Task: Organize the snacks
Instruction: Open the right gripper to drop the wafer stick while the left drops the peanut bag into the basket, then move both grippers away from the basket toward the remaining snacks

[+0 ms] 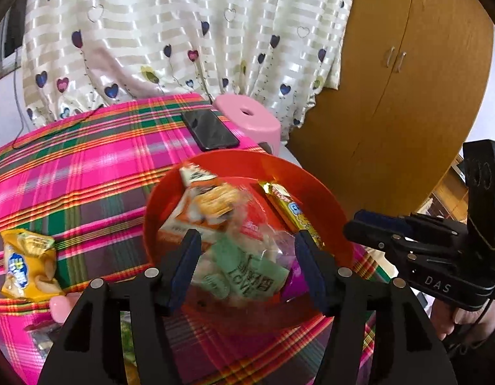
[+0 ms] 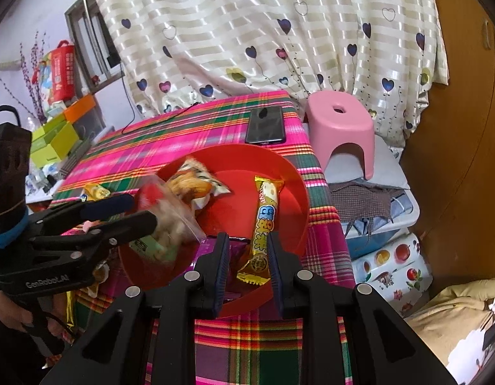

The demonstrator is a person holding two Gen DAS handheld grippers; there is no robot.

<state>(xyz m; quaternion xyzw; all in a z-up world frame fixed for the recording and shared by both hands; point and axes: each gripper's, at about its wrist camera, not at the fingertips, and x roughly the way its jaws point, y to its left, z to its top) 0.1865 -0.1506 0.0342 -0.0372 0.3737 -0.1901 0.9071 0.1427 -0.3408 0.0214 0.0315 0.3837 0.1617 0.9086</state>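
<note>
While you hold both tools over the red bowl (image 1: 324,199), your left gripper (image 1: 247,266) sits low in the middle of the left view with its jaws wide apart. A clear bag of snacks (image 1: 247,256) with a green label shows between the blue pads (image 1: 183,266), but it looks blurry and the pads are not pressing on it. In the right view that same bag (image 2: 170,218) hangs just past the tips of the left tool, over the left side of the bowl (image 2: 289,173). Your right gripper (image 2: 247,269) is at the bottom middle of its view, with jaws only partly open. The lower end of a long yellow snack bar (image 2: 263,224) lies between them; you cannot tell if the pads squeeze it. An orange cracker pack (image 1: 199,205) rests at the back of the bowl. One yellow chip bag (image 1: 28,263) lies alone on the pink checked cloth (image 1: 87,166) at the left of the left view. A black phone (image 2: 266,125) lies near the cloth's far edge, beside a pink stool (image 2: 340,128).
</note>
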